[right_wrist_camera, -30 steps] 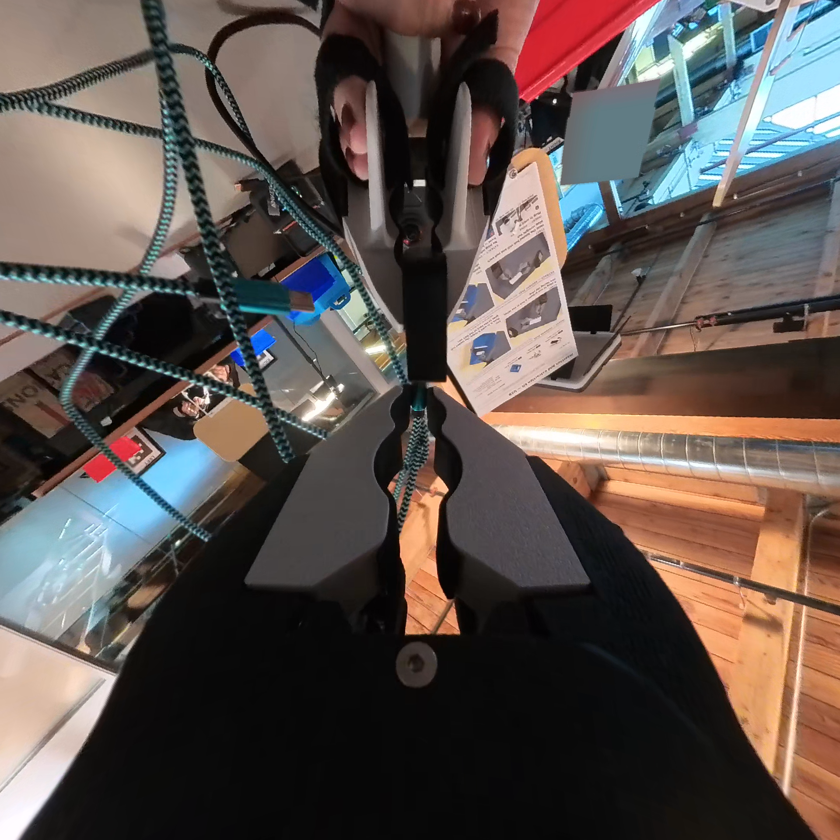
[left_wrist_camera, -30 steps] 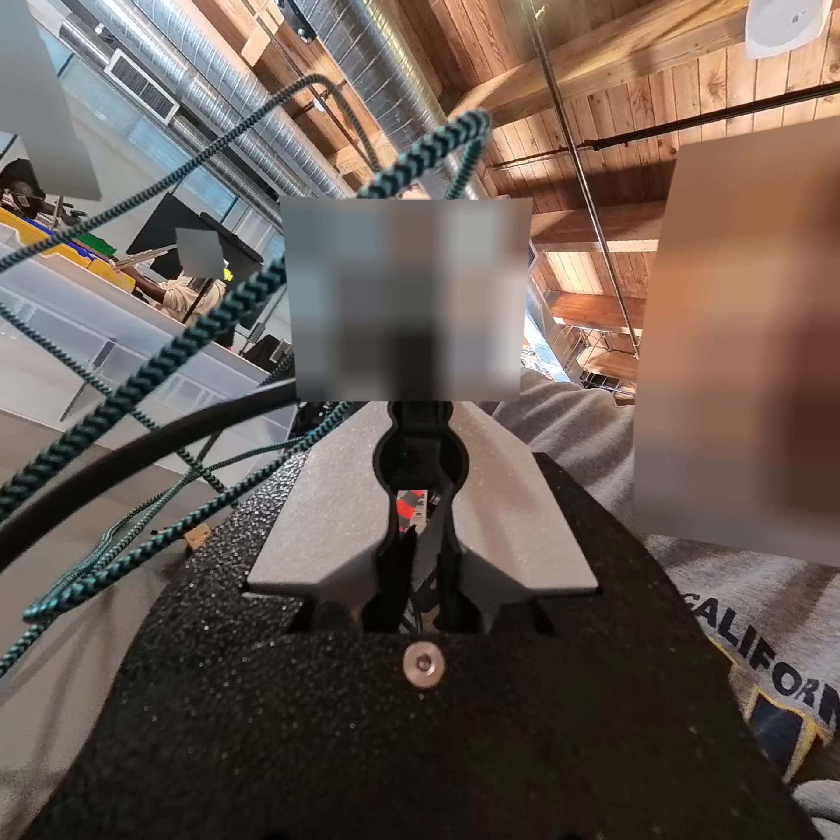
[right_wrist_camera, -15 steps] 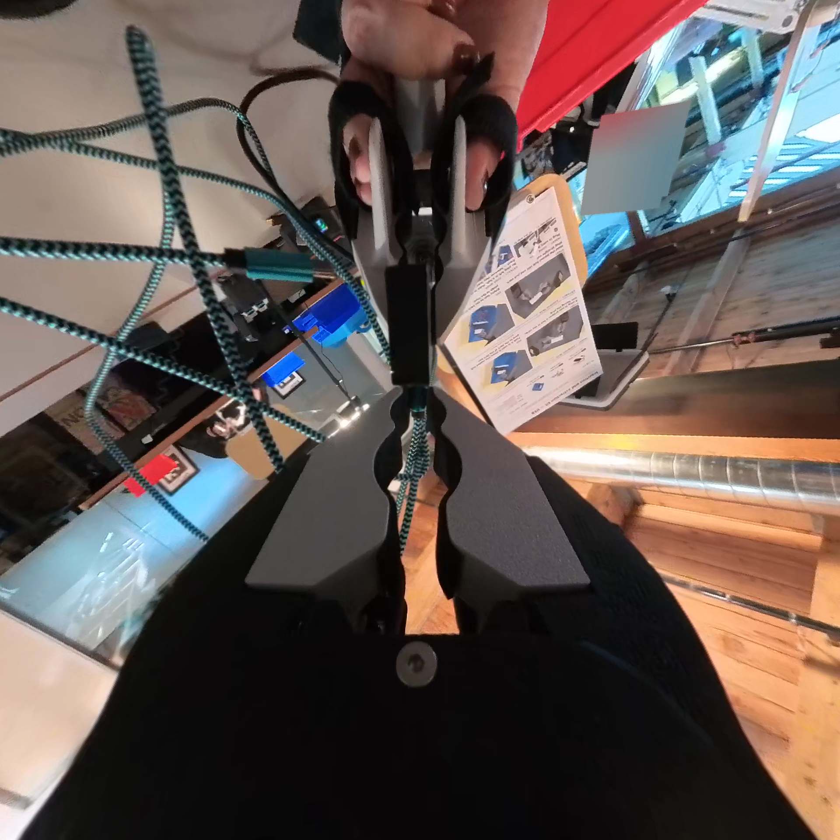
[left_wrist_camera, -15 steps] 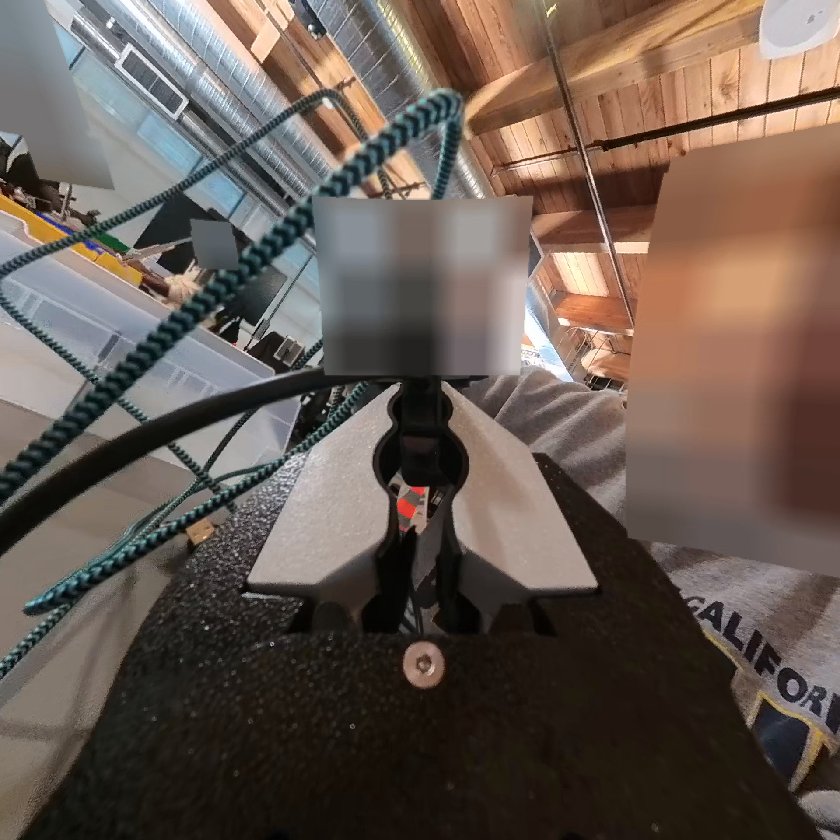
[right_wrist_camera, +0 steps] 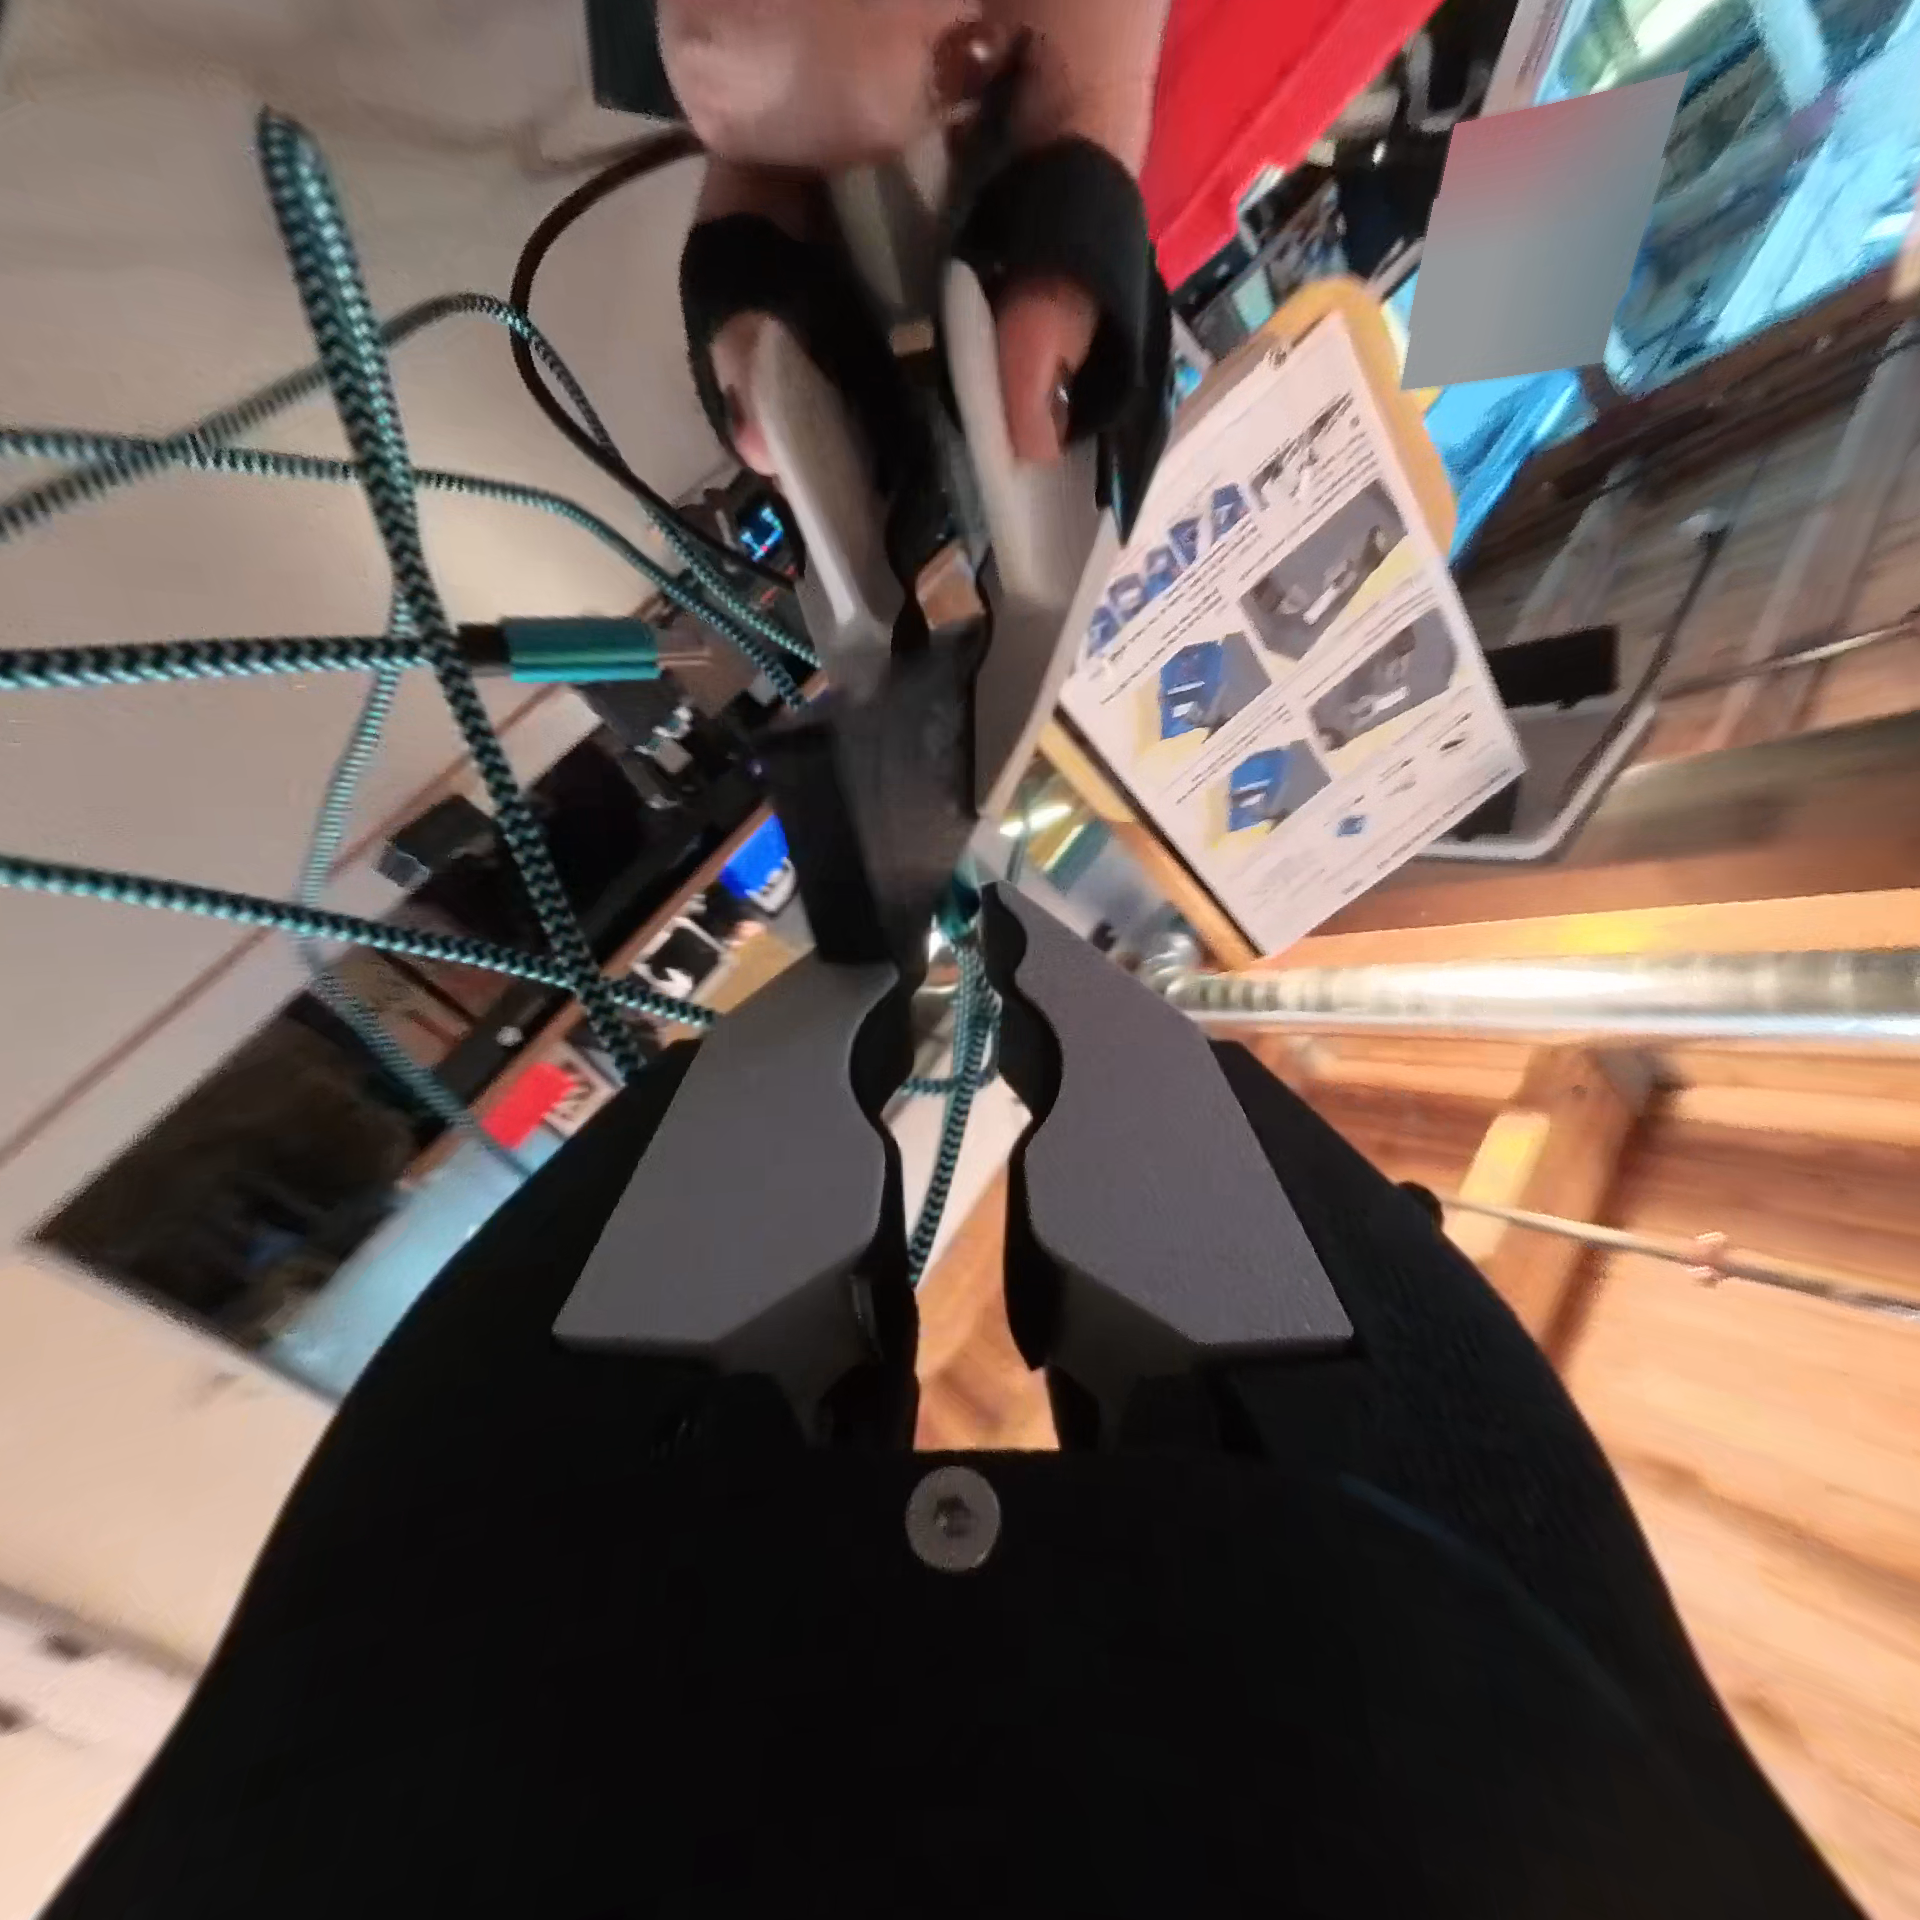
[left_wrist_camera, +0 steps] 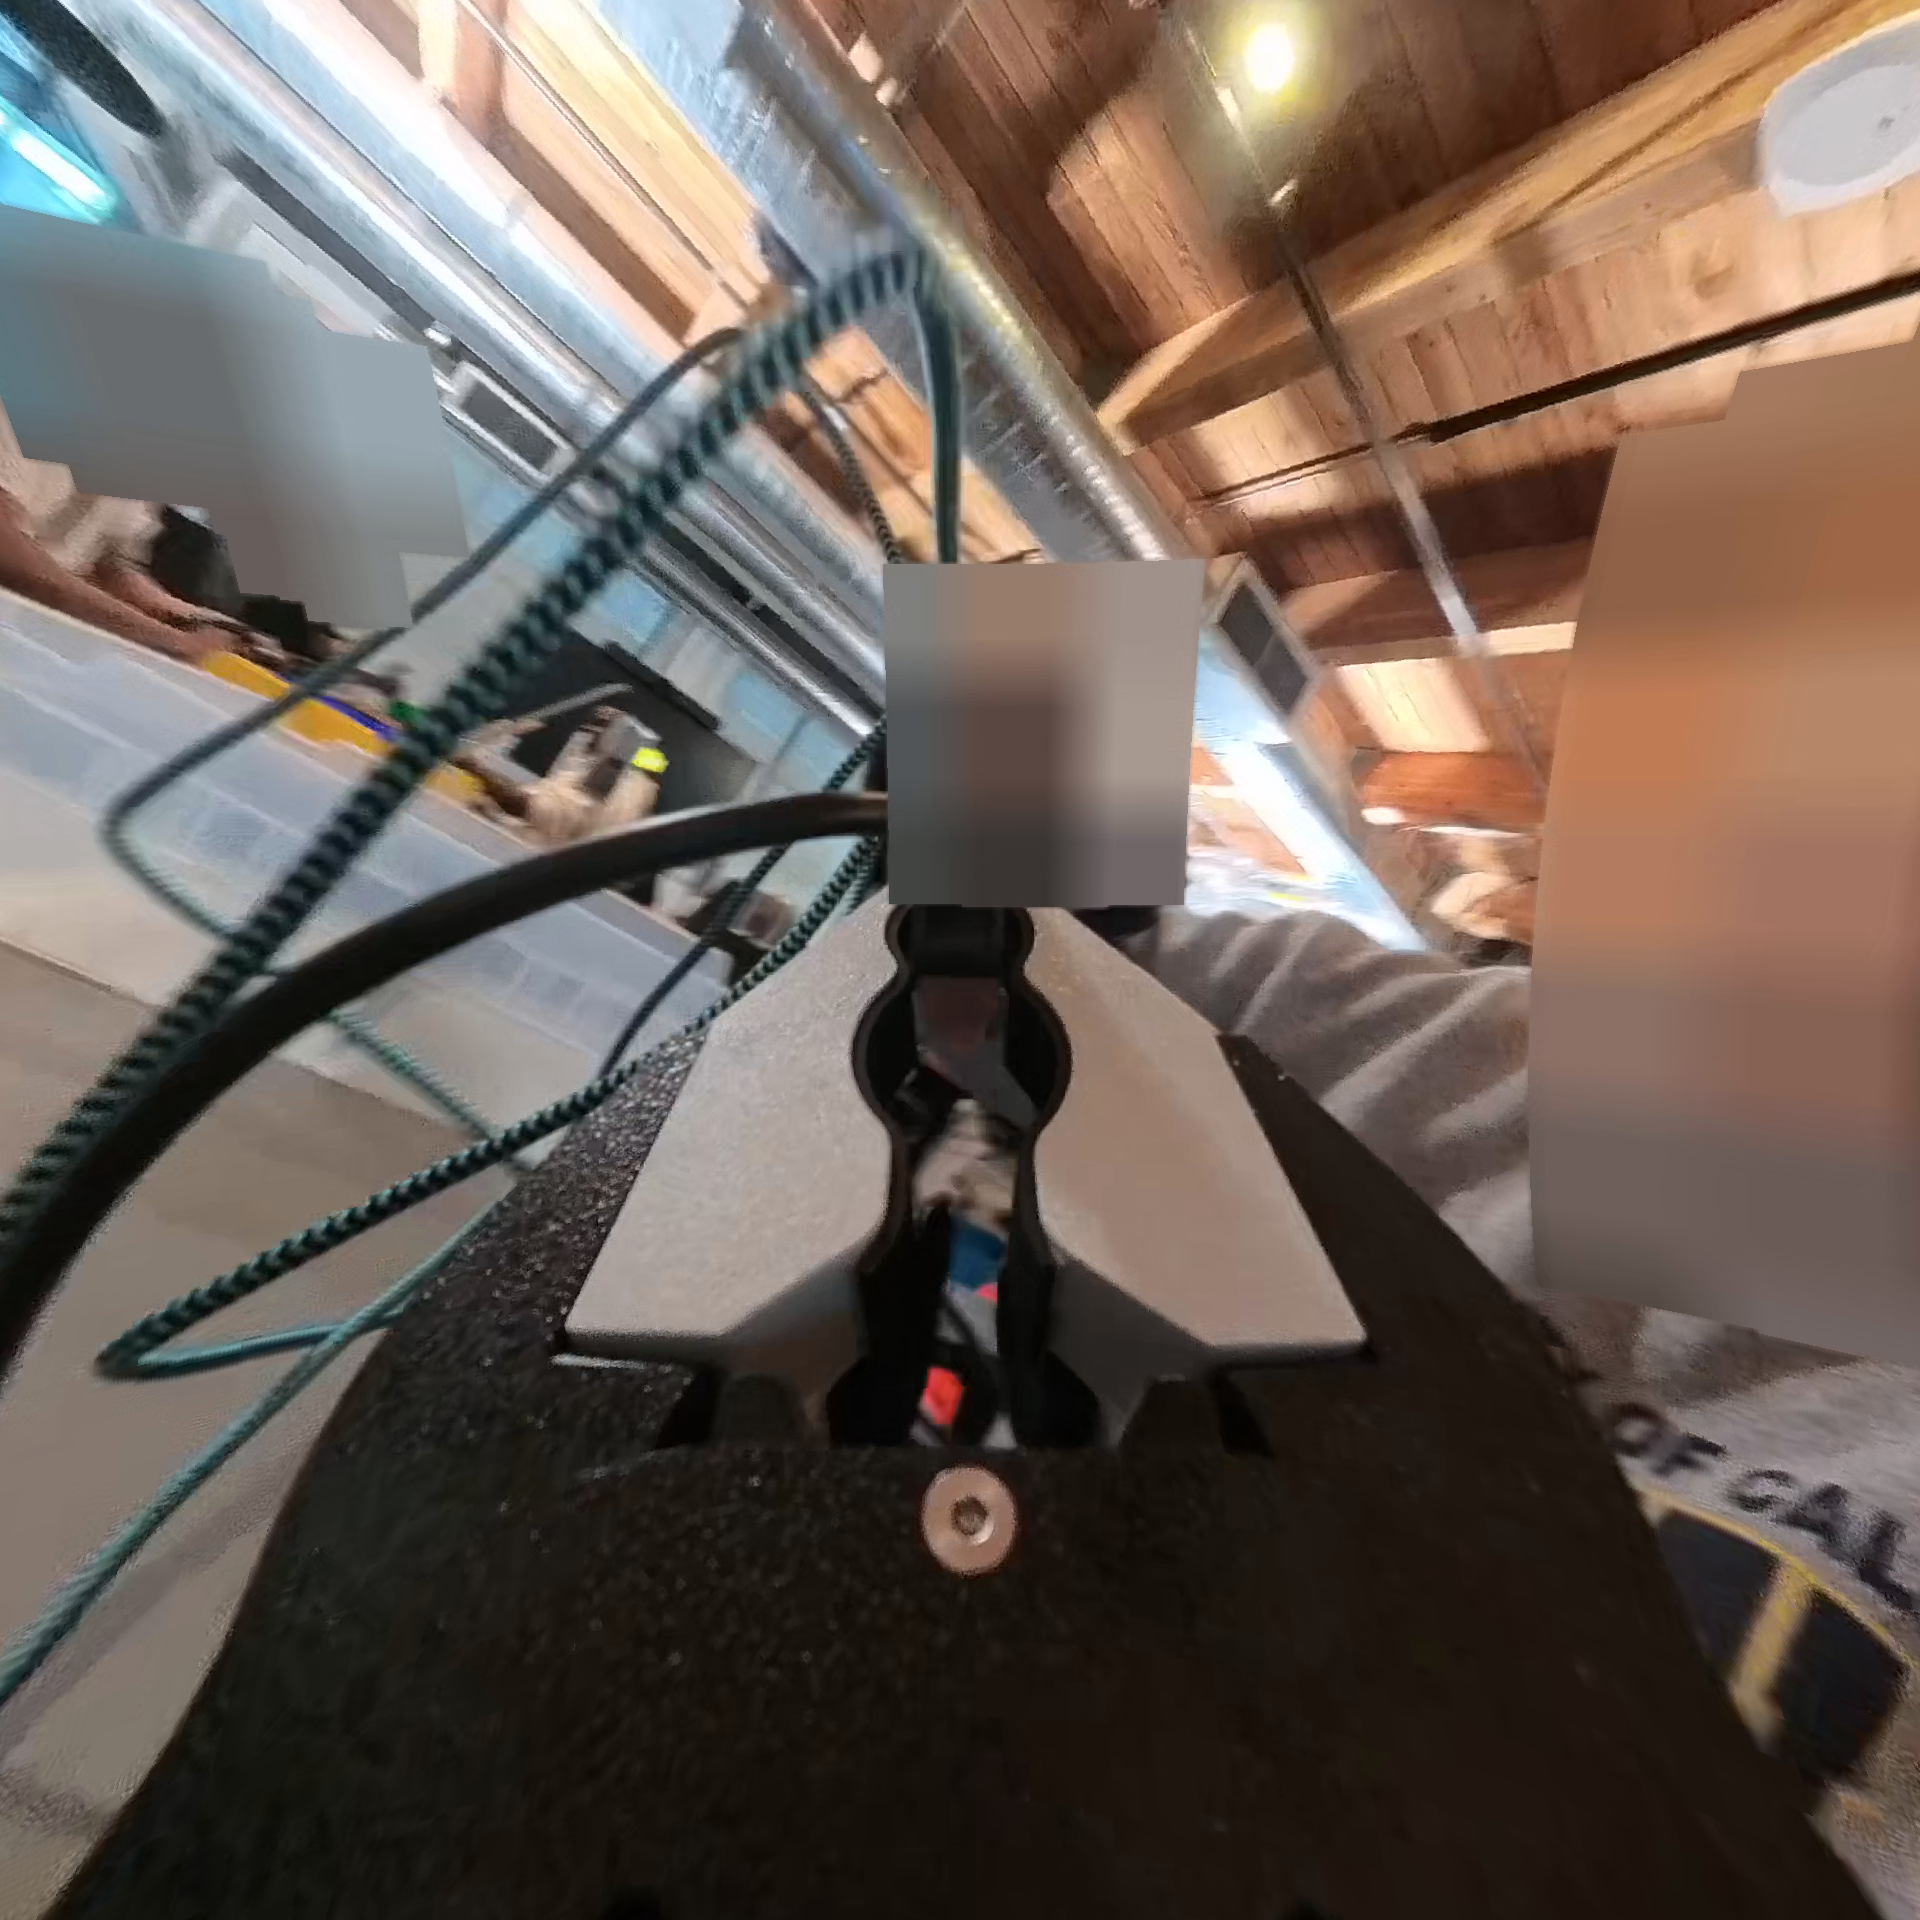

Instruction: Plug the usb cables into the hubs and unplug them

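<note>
My left claw (left_wrist_camera: 961, 940) is clamping the black hub (right_wrist_camera: 878, 790); my right claw (right_wrist_camera: 940, 914), slightly parted, is straddling a teal braided cable (right_wrist_camera: 951, 1132).

Left gripper (left_wrist_camera: 964, 940): pale grey faceted fingers with scalloped inner edges, on a black speckled body.
Screw (left_wrist_camera: 968, 1522): silver hex-socket head, just behind the fingers.
Right gripper (right_wrist_camera: 943, 940): dark grey fingers, same shape, black body, dark screw.
Sweatshirt (left_wrist_camera: 1340, 1039): grey, printed lettering and a dark yellow-edged emblem.
</note>
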The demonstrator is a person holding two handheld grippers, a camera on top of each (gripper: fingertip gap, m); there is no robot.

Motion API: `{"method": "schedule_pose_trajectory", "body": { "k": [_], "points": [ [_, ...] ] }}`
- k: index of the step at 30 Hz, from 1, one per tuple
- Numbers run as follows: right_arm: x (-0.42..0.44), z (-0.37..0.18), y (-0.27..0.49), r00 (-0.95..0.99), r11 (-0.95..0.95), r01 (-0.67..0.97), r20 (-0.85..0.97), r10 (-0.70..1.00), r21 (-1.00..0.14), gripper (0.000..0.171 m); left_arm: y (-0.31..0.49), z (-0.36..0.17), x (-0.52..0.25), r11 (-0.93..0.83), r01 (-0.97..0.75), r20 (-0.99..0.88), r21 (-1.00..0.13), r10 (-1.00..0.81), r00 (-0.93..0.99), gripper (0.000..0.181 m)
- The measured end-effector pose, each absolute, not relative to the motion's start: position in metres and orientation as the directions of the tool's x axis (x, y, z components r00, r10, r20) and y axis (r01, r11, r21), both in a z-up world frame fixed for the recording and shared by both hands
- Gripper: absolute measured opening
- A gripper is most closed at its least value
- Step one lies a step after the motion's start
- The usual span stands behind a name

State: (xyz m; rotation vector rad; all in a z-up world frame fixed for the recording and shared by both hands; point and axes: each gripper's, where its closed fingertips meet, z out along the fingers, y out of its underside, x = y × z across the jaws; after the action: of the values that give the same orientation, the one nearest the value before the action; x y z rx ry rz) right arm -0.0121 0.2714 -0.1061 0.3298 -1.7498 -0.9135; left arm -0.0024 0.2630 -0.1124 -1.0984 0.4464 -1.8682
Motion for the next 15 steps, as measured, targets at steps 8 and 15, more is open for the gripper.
{"method": "schedule_pose_trajectory", "body": {
  "k": [8,15],
  "points": [
    [0.022,-0.062,0.299,-0.051,0.786,0.578,0.951,0.304,-0.220,0.045,0.302,-0.120,-0.049,-0.095,0.565,0.363,-0.819,-0.850,0.382,0.008],
    [0.048,-0.091,0.324,0.117,0.444,0.698,0.701,0.703,-0.562,0.051,0.321,-0.137,-0.049,0.040,0.378,0.241,-0.925,-0.708,0.664,0.007]
  ]
}}
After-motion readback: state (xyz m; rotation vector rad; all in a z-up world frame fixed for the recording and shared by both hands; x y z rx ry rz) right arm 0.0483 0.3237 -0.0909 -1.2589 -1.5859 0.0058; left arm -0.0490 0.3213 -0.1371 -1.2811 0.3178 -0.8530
